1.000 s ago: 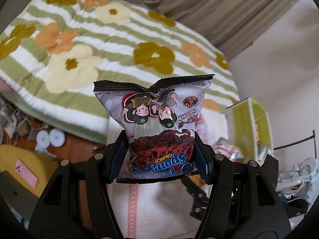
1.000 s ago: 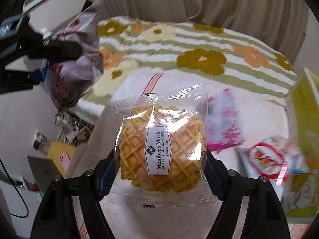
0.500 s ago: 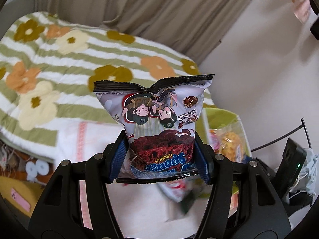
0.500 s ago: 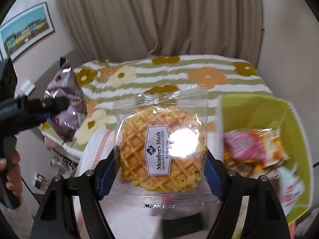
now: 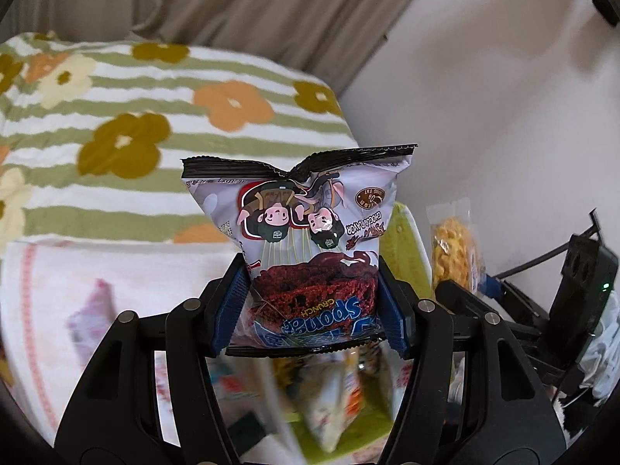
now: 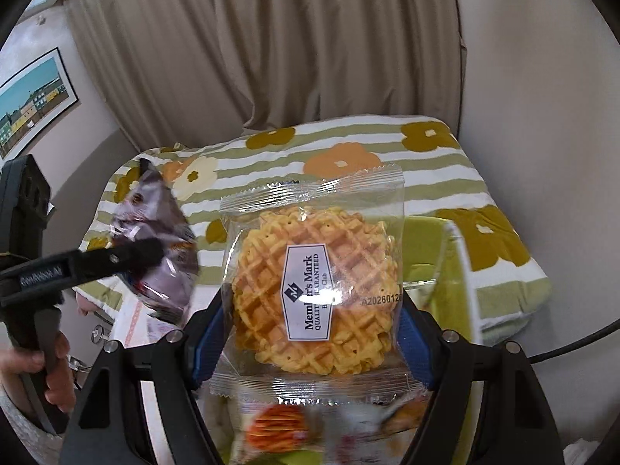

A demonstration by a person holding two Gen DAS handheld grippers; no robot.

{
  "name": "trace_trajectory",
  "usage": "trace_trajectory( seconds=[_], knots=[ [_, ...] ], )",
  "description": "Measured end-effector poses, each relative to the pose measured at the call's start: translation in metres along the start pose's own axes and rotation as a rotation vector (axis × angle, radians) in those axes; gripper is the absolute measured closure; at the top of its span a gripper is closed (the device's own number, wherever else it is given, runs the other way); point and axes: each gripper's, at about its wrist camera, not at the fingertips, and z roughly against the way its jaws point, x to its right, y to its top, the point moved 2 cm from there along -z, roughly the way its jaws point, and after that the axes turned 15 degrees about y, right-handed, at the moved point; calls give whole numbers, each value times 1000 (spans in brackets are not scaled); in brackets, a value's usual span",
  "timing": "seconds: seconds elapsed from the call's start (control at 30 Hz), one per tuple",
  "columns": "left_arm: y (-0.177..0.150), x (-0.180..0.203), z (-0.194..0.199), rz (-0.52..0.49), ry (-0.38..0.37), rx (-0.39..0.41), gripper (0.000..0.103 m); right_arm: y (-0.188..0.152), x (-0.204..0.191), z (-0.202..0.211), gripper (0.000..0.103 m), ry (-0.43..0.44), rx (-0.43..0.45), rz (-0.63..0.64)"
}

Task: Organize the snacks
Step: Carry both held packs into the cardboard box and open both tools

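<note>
The sponge bag (image 5: 310, 255) sits pinched between the left gripper's (image 5: 310, 314) fingers (image 5: 228, 310), printed side up and upside down to the camera. The waffle pack (image 6: 317, 290) is clamped the same way in the right gripper (image 6: 310, 341), its clear wrapper bulging past both pads. Neither grip has changed over the last second.

What has changed is the ground beneath. A second ago both packs hung over the bed (image 5: 116, 124) and the white cloth (image 5: 77, 271); now the green box (image 6: 422, 252) fills the near part of each view, with blurred snacks (image 5: 329, 399) already lying in it directly below the fingers. In the left view the waffle pack (image 5: 455, 248) shows just right of the bag, so the two hands have come close together. In the right view the bag (image 6: 155, 240) and left gripper are to the left, with a hand (image 6: 58, 372) on the handle.

I judge both packs have arrived over the box. What likely remains is lowering and letting go, one at a time so they don't collide.
</note>
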Motion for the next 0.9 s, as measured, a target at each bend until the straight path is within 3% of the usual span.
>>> trace_trajectory(
  seconds=[0.27,0.43,0.9],
  knots=[
    [9,55,-71,-94,47,-109,42,1,46,5,29,1,-20,-49],
    [14,64,-89,-145,110,-136,8,0,60,7,29,-9,-25,-78],
    [-6,23,-54,-125,170,-98,7,4,65,-16,29,-7,-69,-99]
  ],
)
